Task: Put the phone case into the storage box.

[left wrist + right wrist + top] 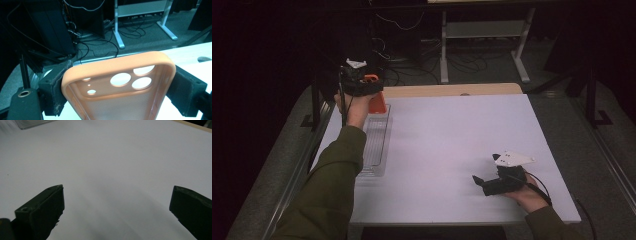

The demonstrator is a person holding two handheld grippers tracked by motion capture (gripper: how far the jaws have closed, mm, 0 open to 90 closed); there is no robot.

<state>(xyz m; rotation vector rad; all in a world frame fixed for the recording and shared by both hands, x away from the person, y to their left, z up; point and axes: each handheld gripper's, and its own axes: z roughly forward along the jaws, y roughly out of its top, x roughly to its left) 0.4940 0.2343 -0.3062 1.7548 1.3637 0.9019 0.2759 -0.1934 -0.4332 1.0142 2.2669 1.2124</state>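
Leftmost first: my left gripper (362,82) is raised over the far left corner of the tabletop (452,150), clamped on an orange phone case (117,85). From the left gripper view, the jaws press the case's two long edges, so its long axis runs along the gripper's line, camera cut-outs at the far end, open side facing the camera. In the high view the case (377,102) hangs just above the far end of a clear tray (374,145), which lies lengthwise toward me along the left edge.

Judgement: the case goes down into the tray; both long axes look roughly aligned, so little twist is needed.

Moving right: bare white tabletop between the hands. My right gripper (484,181) rests low near the front right, well apart from tray and case, jaws spread wide with nothing between them; the left is plainly the nearer one.

Hard to make out: the case's near end is cut off, the tray's contents unreadable through glare, and the dim surroundings beyond the tabletop.
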